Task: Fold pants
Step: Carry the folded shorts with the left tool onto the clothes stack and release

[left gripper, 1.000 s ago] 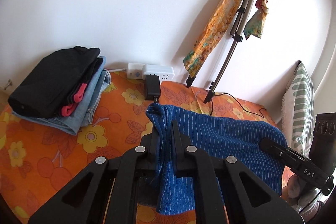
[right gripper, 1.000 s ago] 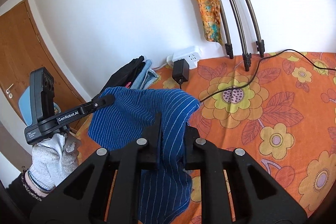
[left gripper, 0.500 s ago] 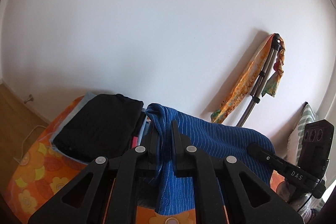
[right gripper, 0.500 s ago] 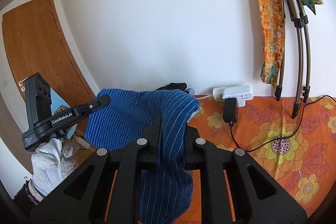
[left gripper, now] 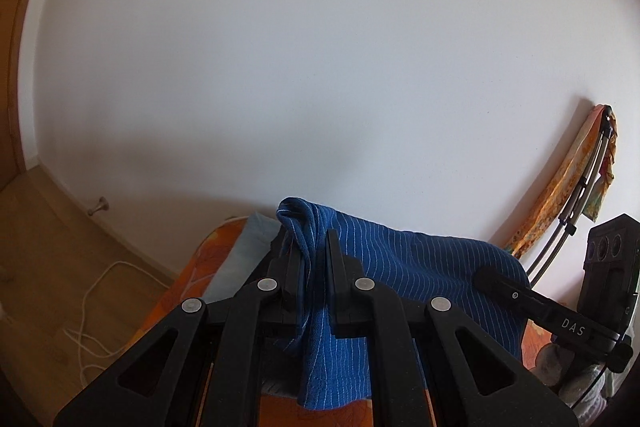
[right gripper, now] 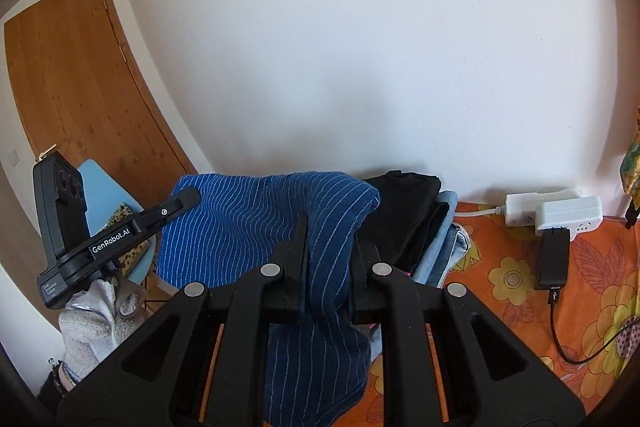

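The folded blue pinstriped pants (left gripper: pixel 404 267) hang in the air between both grippers, above the orange flowered bed (right gripper: pixel 592 307). My left gripper (left gripper: pixel 310 247) is shut on one corner of the pants. My right gripper (right gripper: pixel 328 239) is shut on the other corner (right gripper: pixel 280 211). Each gripper shows in the other's view: the right one (left gripper: pixel 552 315) at the lower right, the left one (right gripper: pixel 104 239) at the left, held by a gloved hand. A stack of folded clothes, black on top of light denim (right gripper: pixel 416 223), lies just behind and below the pants at the bed's left end.
A white power strip with a black adapter (right gripper: pixel 556 223) and cable lies on the bed by the wall. A tripod draped with an orange scarf (left gripper: pixel 576 183) leans on the wall. A wooden door (right gripper: pixel 80 99), a blue chair (right gripper: pixel 100 187) and a floor cable (left gripper: pixel 96 307) lie left.
Both grippers carried the pants up and to the left, from mid-bed toward the stack of folded clothes. The views swung left; the door and floor came into sight.
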The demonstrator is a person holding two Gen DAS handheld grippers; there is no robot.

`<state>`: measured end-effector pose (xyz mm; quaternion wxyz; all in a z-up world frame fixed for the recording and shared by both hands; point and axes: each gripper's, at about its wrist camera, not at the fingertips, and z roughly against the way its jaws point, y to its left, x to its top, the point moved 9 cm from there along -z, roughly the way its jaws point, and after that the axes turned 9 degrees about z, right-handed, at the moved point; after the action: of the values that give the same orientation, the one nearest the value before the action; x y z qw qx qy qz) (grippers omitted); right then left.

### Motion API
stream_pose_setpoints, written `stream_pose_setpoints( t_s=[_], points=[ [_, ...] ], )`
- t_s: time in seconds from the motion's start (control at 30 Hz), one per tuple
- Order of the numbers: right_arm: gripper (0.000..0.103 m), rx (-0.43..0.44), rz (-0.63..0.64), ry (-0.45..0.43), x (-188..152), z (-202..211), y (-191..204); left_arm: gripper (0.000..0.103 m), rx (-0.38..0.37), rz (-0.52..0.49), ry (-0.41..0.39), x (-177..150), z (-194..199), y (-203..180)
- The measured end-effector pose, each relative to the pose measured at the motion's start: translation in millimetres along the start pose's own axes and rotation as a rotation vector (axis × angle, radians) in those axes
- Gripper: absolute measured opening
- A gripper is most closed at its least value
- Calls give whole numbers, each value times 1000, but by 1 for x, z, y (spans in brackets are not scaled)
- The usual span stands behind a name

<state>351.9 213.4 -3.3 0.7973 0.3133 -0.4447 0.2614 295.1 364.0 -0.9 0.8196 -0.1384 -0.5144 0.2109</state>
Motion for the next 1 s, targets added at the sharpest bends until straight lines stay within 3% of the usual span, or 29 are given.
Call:
stream_pose_setpoints(
  t_s=[0.17, 0.27, 0.57, 0.63, 0.67, 0.7, 0.73, 0.77, 1.0],
  points=[
    [14, -25, -17, 58, -14, -57, -18, 7, 31, 58, 71, -6, -54, 35],
    [14, -44, -41, 88, -24, -84, -39, 7, 59, 40, 103, -15, -85, 43],
    [15, -108, -87, 162, -43, -130, -84, 7, 91, 55, 182, -32, -144, 50],
    [17, -113, -102, 174, -48, -132, -88, 11, 102, 62, 189, -32, -146, 57],
    [24, -122, -106, 180, -50, -129, -88, 14, 118, 60, 197, -32, -146, 60],
    [30, -138, -107, 189, -51, -128, -93, 20, 140, 61, 200, -32, -145, 63],
    [39, -152, -104, 189, -52, -126, -96, 34, 160, 62, 199, -31, -143, 68],
    [42, -164, -99, 188, -53, -122, -99, 39, 181, 64, 187, -29, -142, 73],
    [42, -150, -51, 192, -59, -90, -89, 40, 239, 32, 195, -30, -132, 82]
  ],
)
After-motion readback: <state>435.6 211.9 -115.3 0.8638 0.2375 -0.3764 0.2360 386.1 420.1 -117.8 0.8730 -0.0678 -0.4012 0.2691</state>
